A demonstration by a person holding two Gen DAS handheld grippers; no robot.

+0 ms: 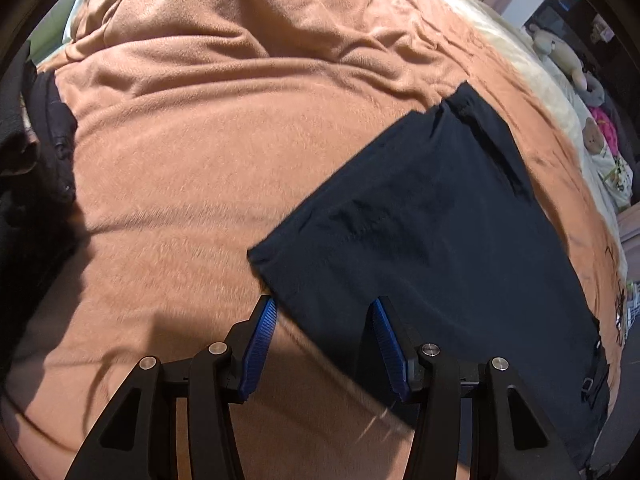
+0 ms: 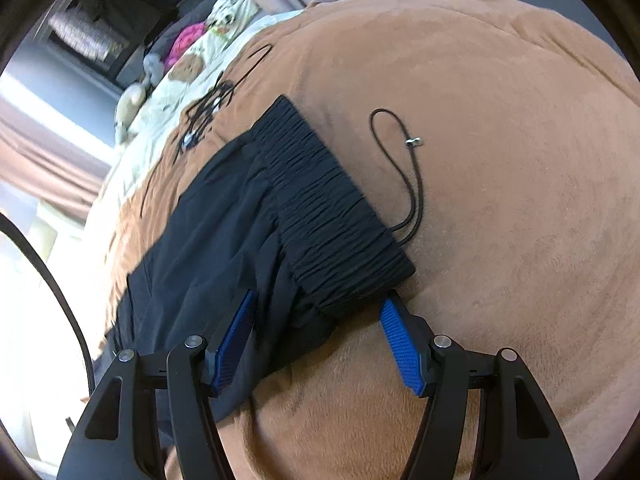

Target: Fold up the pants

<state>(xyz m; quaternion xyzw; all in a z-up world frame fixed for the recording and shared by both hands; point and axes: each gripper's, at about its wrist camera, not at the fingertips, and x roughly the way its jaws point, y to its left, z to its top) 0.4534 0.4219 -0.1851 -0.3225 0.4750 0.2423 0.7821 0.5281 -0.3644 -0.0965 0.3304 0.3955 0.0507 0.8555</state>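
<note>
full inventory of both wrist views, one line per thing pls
pants: 1, black, spread flat on the blanket; elastic waistband at the right gripper's end
drawstring: 1, black, looped on the blanket beside the waistband
blanket: 1, brown, covering the bed
dark clothing: a pile, black, left edge of the left wrist view
tangled cord: 1, black, on the blanket beyond the pants
soft toys: several, cream and pink, on pale bedding at the far side
left gripper: 1, black with blue pads, open over the pants' edge
right gripper: 1, black with blue pads, open astride the waistband corner
</note>
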